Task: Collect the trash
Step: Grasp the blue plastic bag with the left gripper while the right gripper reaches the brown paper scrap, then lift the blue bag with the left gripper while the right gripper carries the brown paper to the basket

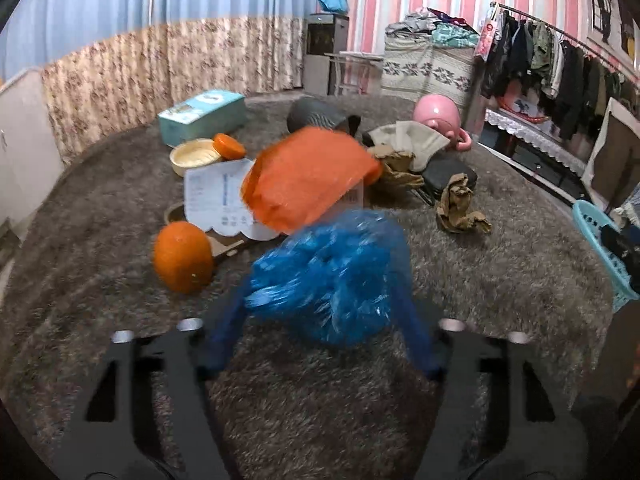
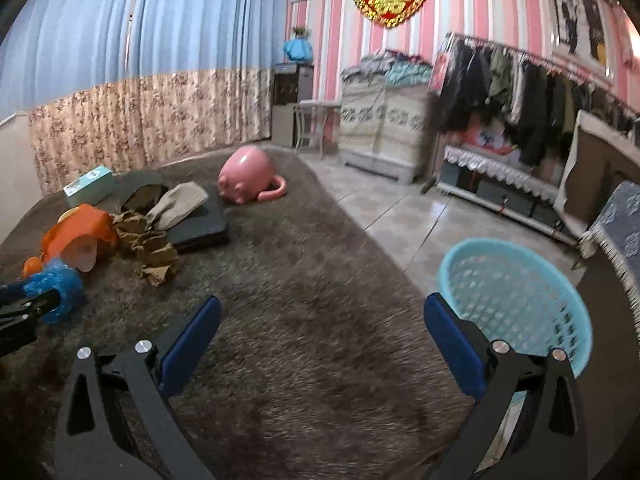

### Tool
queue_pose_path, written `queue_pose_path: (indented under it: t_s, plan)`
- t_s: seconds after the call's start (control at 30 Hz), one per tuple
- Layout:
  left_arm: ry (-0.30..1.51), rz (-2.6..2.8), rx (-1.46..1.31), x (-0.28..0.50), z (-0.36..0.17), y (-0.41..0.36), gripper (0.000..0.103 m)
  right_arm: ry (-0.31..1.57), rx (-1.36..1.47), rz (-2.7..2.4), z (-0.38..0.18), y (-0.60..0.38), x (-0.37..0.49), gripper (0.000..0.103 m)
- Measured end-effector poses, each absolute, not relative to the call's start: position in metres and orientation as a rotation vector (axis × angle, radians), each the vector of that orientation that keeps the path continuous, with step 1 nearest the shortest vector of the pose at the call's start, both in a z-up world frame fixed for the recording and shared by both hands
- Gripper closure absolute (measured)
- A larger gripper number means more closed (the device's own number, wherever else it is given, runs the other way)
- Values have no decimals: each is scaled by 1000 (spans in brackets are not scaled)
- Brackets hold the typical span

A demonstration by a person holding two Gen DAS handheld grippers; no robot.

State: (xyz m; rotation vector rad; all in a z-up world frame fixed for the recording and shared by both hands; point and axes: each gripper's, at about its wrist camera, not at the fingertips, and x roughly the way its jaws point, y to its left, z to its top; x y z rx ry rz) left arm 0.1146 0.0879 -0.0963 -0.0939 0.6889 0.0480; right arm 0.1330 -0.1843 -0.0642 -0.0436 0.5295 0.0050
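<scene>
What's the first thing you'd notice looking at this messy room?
A crinkly blue plastic wad sits between the left gripper jaws, which seem to pinch it, just above the shaggy brown rug. Behind it lies an orange plastic bag. A round light-blue mesh basket waits on the rug's right edge.

One round orange fruit (image 1: 183, 257), one crumpled blue plastic wrapper (image 1: 328, 276), one light-blue mesh basket (image 2: 516, 300) (off the rug's edge), two brown crumpled rags (image 1: 460, 204).
</scene>
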Motion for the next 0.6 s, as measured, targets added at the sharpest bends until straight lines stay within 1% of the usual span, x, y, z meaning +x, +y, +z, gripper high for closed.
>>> queue_pose_path:
  t_s: [0.03,0.17,0.43,0.6]
  plan:
    - [687,47,-101,113,-97,90,55,535,-38,20,-66,-182,135,4]
    - [659,47,-106,103,-87,97,79,529,-35,52,-66,-171,139,4]
    - [537,116,-55,70,-59,124,84,568,-10,164,-74,-140,161,4]
    - [505,194,-84,70,-51,158,87,576,-65,244,-75,-102,179,5]
